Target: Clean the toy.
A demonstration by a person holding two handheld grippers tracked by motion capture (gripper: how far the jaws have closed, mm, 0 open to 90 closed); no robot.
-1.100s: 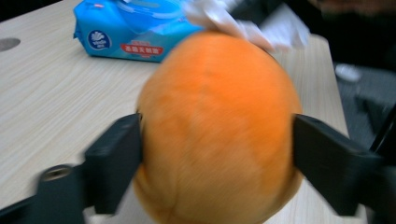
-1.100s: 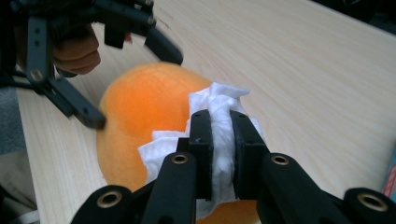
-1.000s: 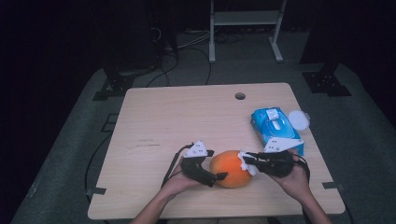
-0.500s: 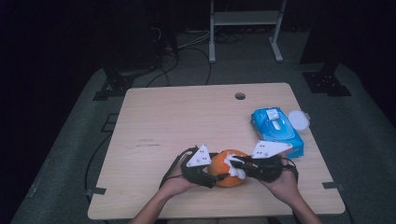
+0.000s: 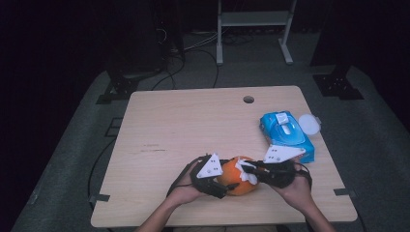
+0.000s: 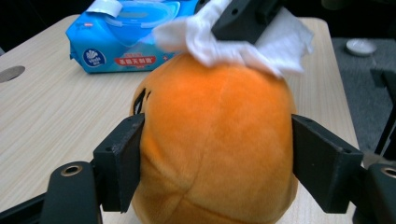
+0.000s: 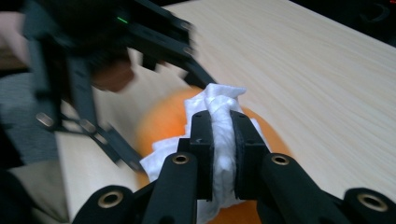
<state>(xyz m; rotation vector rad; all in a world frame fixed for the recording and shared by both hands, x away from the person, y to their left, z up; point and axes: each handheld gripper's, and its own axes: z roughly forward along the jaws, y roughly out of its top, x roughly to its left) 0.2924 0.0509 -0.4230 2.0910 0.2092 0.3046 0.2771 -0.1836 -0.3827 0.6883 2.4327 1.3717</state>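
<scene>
An orange plush toy (image 5: pixel 237 176) sits near the table's front edge. My left gripper (image 6: pixel 217 154) has its black pads (image 6: pixel 121 163) pressed into both sides of the toy (image 6: pixel 215 130). Its jaws closed around the toy and have just been opening a little, with the toy still between them. My right gripper (image 7: pixel 223 126) is shut on a crumpled white wipe (image 7: pixel 222 144). It holds the wipe (image 6: pixel 280 42) against the top of the toy (image 7: pixel 163 121). In the high view the right gripper (image 5: pixel 245 169) comes in from the right, opposite the left gripper (image 5: pixel 229 182).
A blue pack of wet wipes (image 5: pixel 286 135) lies at the table's right edge, its lid flipped open, with a white round disc (image 5: pixel 309 124) beside it on the floor side. A cable hole (image 5: pixel 248 99) is at the far edge of the wooden table (image 5: pixel 193 121).
The left jaws, wide apart a second ago, have closed onto the toy's sides. The right gripper has shifted left with the wipe onto the toy's top.
</scene>
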